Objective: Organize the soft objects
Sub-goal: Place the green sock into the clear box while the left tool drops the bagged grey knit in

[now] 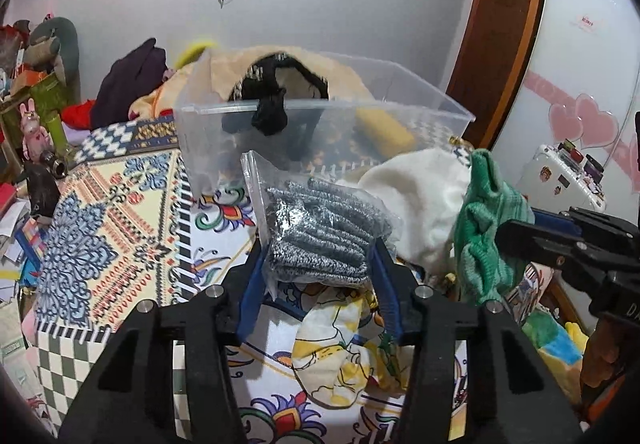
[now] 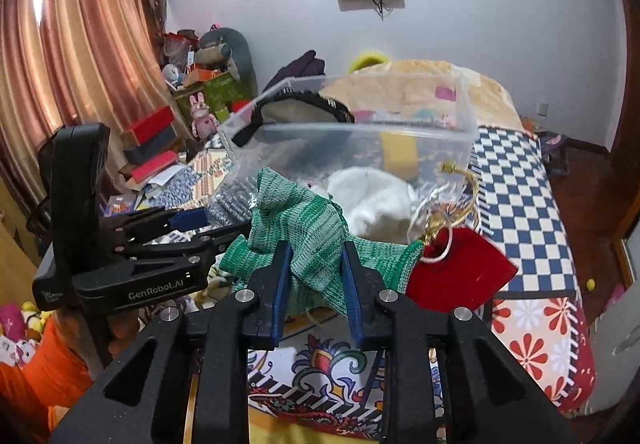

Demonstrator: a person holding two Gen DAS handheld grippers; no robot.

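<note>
My left gripper (image 1: 318, 260) is shut on a clear plastic bag of grey knit fabric (image 1: 320, 228) and holds it above the patterned bedspread. My right gripper (image 2: 314, 264) is shut on a green knit cloth (image 2: 304, 228), also seen at the right of the left wrist view (image 1: 484, 220). A clear plastic bin (image 1: 320, 112) stands just beyond both, holding a black-trimmed item (image 1: 276, 84) draped over its rim and a yellow object (image 1: 384, 128). The bin shows in the right wrist view (image 2: 464, 116) too. A white fluffy item (image 1: 420, 196) lies between the grippers and the bin.
A cartoon-print cloth (image 1: 344, 344) lies under the left gripper. A red pouch (image 2: 460, 276) with a gold ring lies right of the green cloth. Boxes, toys and clutter (image 1: 36, 116) crowd the left. A checkered blanket (image 2: 516, 196) covers the bed's right side.
</note>
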